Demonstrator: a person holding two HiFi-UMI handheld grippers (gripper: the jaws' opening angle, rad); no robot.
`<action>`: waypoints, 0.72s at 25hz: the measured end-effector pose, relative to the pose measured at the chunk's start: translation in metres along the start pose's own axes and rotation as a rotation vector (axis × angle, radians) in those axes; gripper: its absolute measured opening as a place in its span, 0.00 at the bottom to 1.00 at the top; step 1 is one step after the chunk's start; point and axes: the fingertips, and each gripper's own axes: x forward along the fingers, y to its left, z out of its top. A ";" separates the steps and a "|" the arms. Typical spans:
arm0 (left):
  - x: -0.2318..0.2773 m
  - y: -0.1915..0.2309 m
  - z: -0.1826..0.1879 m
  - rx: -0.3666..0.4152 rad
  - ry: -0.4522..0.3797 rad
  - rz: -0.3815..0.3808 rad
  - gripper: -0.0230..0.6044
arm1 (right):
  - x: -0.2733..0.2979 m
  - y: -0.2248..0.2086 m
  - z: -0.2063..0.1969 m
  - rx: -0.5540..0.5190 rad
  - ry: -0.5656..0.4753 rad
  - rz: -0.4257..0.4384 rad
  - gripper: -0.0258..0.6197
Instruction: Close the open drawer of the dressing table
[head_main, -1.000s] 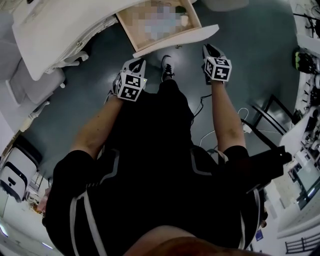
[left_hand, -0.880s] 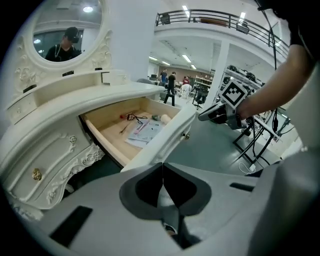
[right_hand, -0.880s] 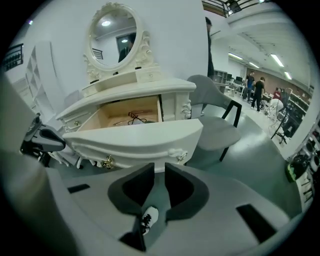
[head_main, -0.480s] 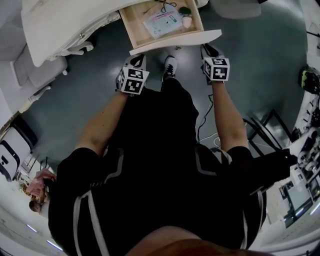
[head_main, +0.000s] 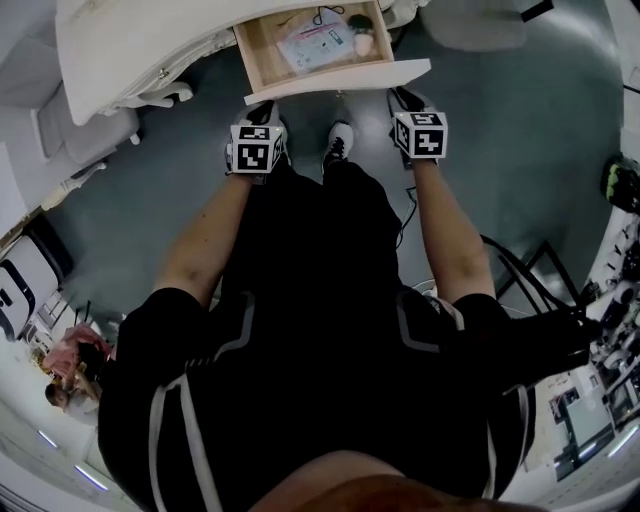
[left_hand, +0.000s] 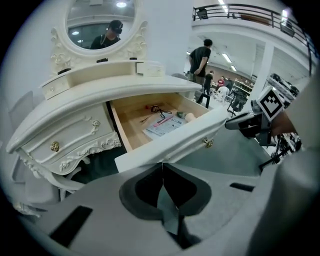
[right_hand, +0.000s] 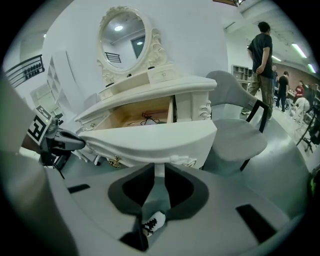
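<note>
Wooden drawer with a curved white front panel (head_main: 340, 80) is pulled well out of the white carved dressing table (left_hand: 75, 135), under the oval mirror (left_hand: 100, 20). Papers (head_main: 315, 42) and small bits lie inside. Not closed yet.

Left gripper (left_hand: 162, 166): jaws pressed together tip to tip, nothing between them. Right gripper (right_hand: 159, 171): jaws all but together with only a thin slit left, also holding nothing.

Key relation: the drawer front lies straight ahead of both grippers, and its long axis runs side to side across the person. The drawer slides in along the line the grippers point, so my read is a forward push, no grasp needed.

In the head view, the left gripper sits just short of the panel's left end and the right gripper just short of its right end, one either side of the person's shoe (head_main: 338, 140). Both are about equally near.

In the right gripper view, the panel's lower edge fills the space just beyond the jaw tips. It is very close, maybe touching; I cannot tell contact for sure. In the left gripper view, the panel's corner sits just past the tips, with the brass knob (left_hand: 207, 143) off to the right of them.

The panel looks slightly skewed to the table front, so uneven pressure at the ends could jam the drawer. The grey chair (right_hand: 235, 135) stands at the right, clear of the drawer's path.
</note>
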 end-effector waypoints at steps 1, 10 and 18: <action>0.002 0.002 0.003 -0.023 -0.007 0.012 0.04 | 0.002 0.000 0.003 0.002 0.000 0.004 0.15; 0.019 0.026 0.031 -0.109 -0.055 0.066 0.04 | 0.025 -0.003 0.031 -0.018 0.001 0.033 0.13; 0.031 0.043 0.046 -0.127 -0.062 0.073 0.04 | 0.041 -0.012 0.058 -0.016 0.008 0.024 0.13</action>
